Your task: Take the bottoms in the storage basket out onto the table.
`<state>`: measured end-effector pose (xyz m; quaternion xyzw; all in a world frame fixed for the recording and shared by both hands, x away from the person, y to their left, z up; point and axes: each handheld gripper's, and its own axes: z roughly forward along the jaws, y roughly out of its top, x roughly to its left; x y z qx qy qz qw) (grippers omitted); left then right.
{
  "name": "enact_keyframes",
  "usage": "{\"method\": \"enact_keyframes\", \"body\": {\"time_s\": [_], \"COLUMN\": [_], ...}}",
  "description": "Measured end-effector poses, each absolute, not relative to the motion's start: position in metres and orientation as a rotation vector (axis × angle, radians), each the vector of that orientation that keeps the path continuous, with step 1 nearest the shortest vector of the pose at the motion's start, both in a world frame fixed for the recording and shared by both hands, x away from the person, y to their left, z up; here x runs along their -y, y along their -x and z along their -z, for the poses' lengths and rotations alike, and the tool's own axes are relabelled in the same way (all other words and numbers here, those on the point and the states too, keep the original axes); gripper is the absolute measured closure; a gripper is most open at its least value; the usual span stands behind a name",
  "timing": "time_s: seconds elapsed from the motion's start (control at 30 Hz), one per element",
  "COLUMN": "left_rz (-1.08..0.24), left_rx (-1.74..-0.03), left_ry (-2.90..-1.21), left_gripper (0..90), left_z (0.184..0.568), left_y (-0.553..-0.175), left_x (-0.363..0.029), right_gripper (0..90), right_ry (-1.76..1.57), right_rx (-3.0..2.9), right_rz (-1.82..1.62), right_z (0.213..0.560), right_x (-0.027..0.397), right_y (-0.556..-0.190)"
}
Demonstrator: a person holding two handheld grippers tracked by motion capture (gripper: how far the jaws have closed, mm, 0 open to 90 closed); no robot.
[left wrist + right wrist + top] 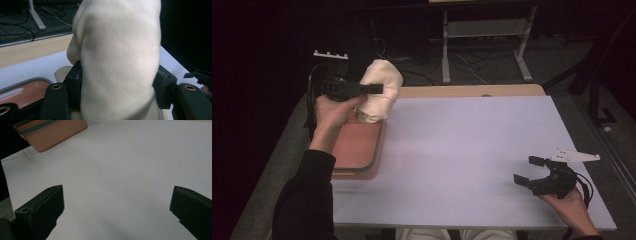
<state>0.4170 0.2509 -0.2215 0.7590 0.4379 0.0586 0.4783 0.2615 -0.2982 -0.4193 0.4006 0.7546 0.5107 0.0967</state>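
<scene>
The left tongs (pixel 377 88) are clamping a cream cloth (pixel 382 90), and the cloth is hanging in the air above the far end of the pink tray (pixel 357 145). The right tongs (pixel 528 170) are standing wide apart, with nothing between them, near the right edge of the white bench (pixel 462 150).

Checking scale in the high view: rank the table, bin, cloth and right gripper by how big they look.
1. Table, largest by far.
2. Bin and cloth: look alike; the cloth is lifted nearer the camera and hides part of the bin, so unranked.
3. Right gripper, smallest.
</scene>
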Motion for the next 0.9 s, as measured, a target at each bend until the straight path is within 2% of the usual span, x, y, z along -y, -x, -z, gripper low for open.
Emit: {"method": "enact_keyframes", "body": {"time_s": [0.9], "left_rz": [-0.087], "left_rx": [-0.959], "left_ry": [-1.922], "left_gripper": [38.7], "left_z": [0.221], "left_y": [-0.423], "left_x": [-0.196], "right_gripper": [0.0], "right_ry": [-1.180], "right_rx": [-2.240], "right_rz": [-1.511], "right_z": [0.419], "right_x": [0.297], "right_y": [-0.261]}}
